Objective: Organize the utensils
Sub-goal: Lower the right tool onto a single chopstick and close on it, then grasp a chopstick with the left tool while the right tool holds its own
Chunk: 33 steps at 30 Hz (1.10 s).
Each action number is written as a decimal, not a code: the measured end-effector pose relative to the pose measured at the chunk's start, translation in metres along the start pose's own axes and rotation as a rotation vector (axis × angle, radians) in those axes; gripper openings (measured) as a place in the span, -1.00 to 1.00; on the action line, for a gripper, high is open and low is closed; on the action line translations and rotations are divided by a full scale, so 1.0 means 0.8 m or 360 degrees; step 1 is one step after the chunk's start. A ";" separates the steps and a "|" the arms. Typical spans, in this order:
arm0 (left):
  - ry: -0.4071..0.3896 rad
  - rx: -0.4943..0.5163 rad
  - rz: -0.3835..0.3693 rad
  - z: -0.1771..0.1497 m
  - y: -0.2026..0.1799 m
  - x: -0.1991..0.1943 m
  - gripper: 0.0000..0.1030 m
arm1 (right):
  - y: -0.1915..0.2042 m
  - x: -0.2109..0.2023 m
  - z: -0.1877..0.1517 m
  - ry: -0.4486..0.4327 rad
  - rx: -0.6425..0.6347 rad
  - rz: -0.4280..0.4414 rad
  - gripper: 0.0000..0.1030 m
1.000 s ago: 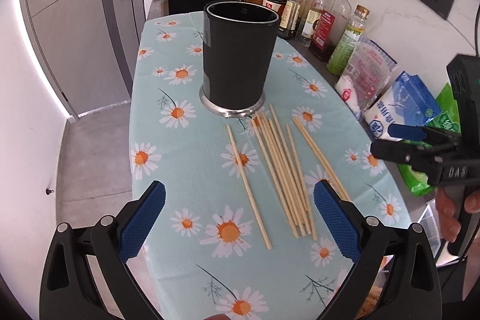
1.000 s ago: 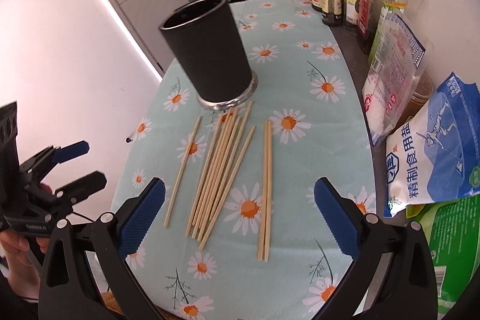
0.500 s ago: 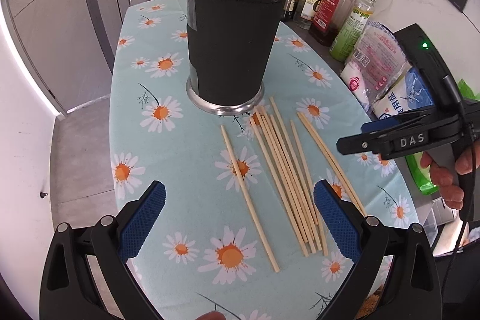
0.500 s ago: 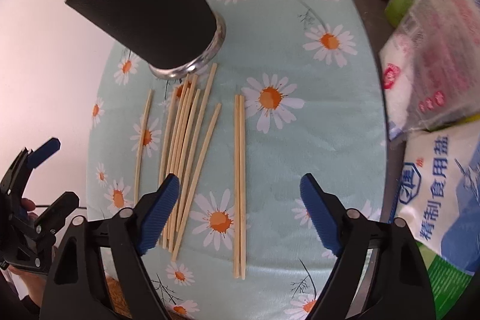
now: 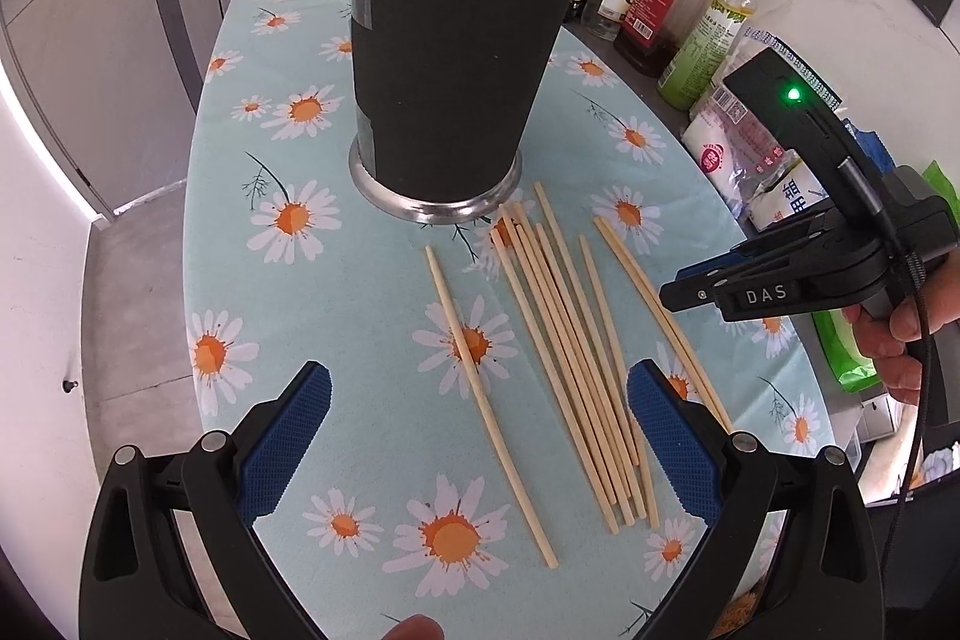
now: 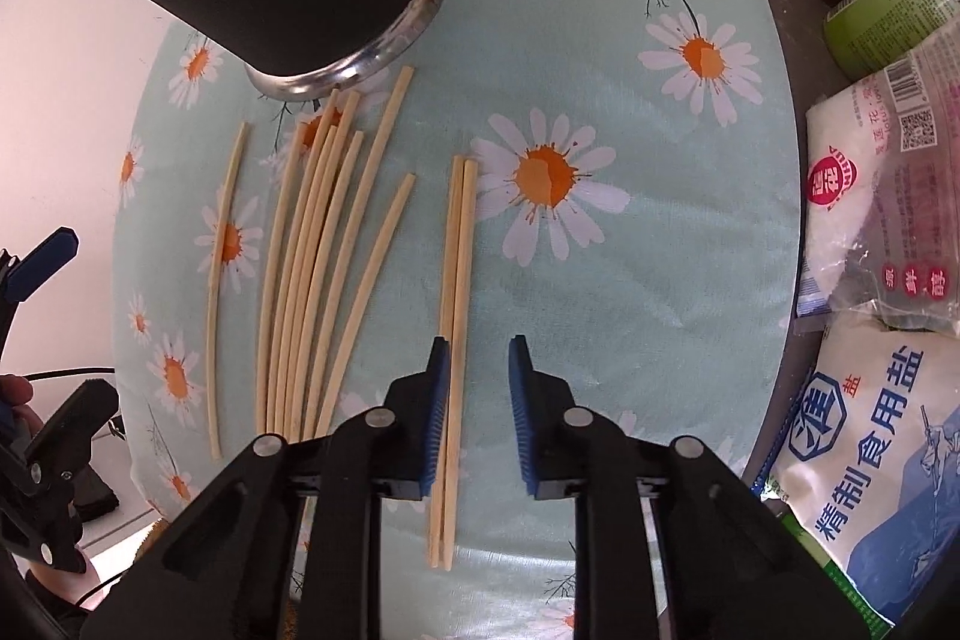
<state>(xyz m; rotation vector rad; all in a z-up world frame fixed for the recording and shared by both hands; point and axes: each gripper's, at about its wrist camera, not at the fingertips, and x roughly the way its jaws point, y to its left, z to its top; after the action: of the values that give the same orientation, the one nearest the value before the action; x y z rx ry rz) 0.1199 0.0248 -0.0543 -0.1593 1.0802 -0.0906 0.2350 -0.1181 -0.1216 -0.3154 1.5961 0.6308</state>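
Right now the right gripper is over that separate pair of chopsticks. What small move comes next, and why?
Probably finish closing. The right gripper has just been narrowing its jaws, yet a gap remains and the chopstick pair lies against the left pad only, off-centre, flat on the daisy cloth. I'd nudge it slightly left while shutting, so both sticks are pinched before lifting toward the black holder.

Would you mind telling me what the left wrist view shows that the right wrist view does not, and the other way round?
Only the left wrist view shows the open rim of the black utensil holder, the row of oil and sauce bottles, the door, and the right gripper from the side.

Only the right wrist view shows the right gripper's blue fingers narrowed, the chopstick pair lying against the left one with a gap remaining; its jaws have just been closing.

Both show the holder, the loose chopsticks, the daisy tablecloth and the salt bags.
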 end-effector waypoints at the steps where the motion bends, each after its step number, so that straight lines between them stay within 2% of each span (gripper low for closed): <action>1: 0.0004 0.0001 -0.0009 0.001 -0.001 0.001 0.87 | 0.001 0.003 0.002 0.0009 0.0000 -0.0001 -0.64; 8: 0.0023 -0.0011 -0.0015 0.002 0.002 0.007 0.87 | 0.013 0.022 0.012 0.0056 0.0016 -0.0009 -0.78; 17: 0.0058 -0.0016 0.0015 -0.003 0.004 0.010 0.87 | 0.031 0.037 0.031 0.0091 0.0112 -0.0131 -0.83; 18: 0.0054 -0.0005 0.0029 -0.005 0.003 0.010 0.87 | 0.032 0.039 0.034 0.0098 0.0123 -0.0141 -0.88; 21: 0.0064 -0.0004 0.0021 -0.006 0.005 0.010 0.87 | 0.034 0.043 0.044 0.0127 0.0145 -0.0118 -0.89; 24: 0.0100 -0.0073 -0.0021 -0.004 0.014 0.013 0.87 | 0.024 0.042 0.045 0.0145 0.0172 -0.0092 -0.89; 30: 0.0195 -0.0148 -0.0025 0.005 0.019 0.017 0.85 | 0.005 0.012 0.031 0.0072 0.0222 -0.0004 -0.89; 32: 0.0249 -0.0172 -0.0025 0.008 0.017 0.022 0.77 | -0.001 0.000 0.024 0.0044 0.0222 0.0018 -0.89; 33: 0.0263 -0.0162 -0.0022 0.008 0.015 0.024 0.65 | -0.003 -0.005 0.022 0.0026 0.0214 0.0031 -0.89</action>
<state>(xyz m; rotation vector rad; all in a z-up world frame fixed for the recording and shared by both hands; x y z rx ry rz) 0.1348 0.0346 -0.0702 -0.2547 1.2494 -0.0621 0.2513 -0.1113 -0.1184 -0.2056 1.6501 0.5341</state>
